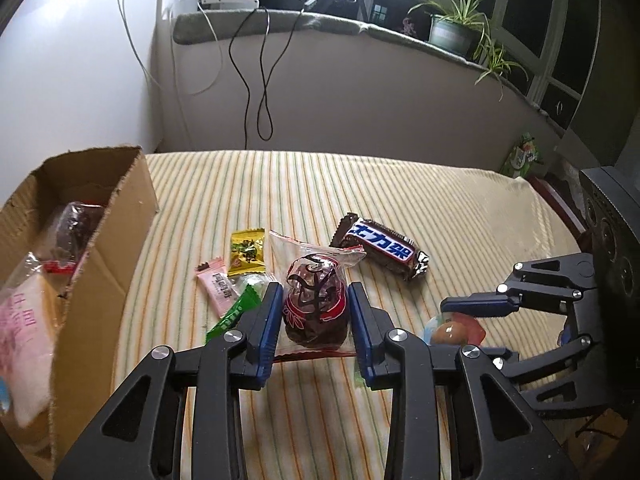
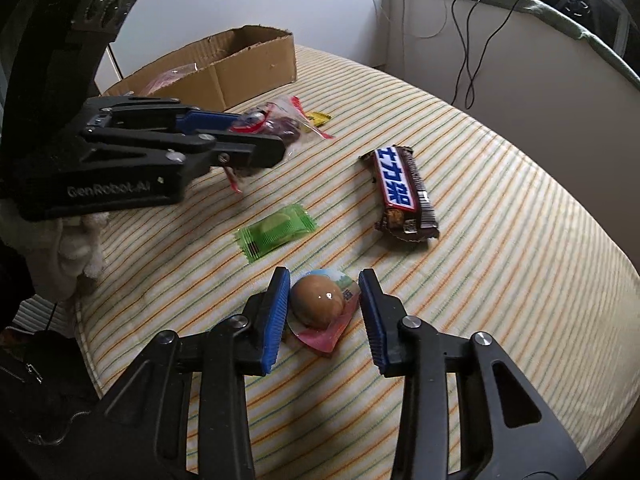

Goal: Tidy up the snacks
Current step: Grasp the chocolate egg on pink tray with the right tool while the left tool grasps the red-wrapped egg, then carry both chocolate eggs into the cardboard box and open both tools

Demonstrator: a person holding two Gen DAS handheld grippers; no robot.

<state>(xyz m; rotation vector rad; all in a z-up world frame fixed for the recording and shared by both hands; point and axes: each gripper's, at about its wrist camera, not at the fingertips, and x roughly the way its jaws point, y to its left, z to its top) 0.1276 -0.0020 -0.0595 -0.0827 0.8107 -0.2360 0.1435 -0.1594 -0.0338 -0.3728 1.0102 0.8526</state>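
My left gripper [image 1: 314, 292] is shut on a clear packet with a dark date [image 1: 314, 304], held just above the striped cloth; it also shows in the right wrist view [image 2: 276, 126]. My right gripper [image 2: 325, 280] is open around a packed brown egg [image 2: 318, 306], which lies on the cloth; the left finger is close to it, the right finger apart. A Snickers bar [image 2: 402, 192], a green candy [image 2: 276, 230], a yellow candy [image 1: 247, 250] and a pink candy [image 1: 218, 286] lie on the cloth.
An open cardboard box [image 1: 80, 240] with several snack packets stands at the table's left. The striped cloth [image 1: 400, 184] covers the table. A window ledge with a potted plant [image 1: 452, 28] and hanging cables [image 1: 260, 80] lie behind.
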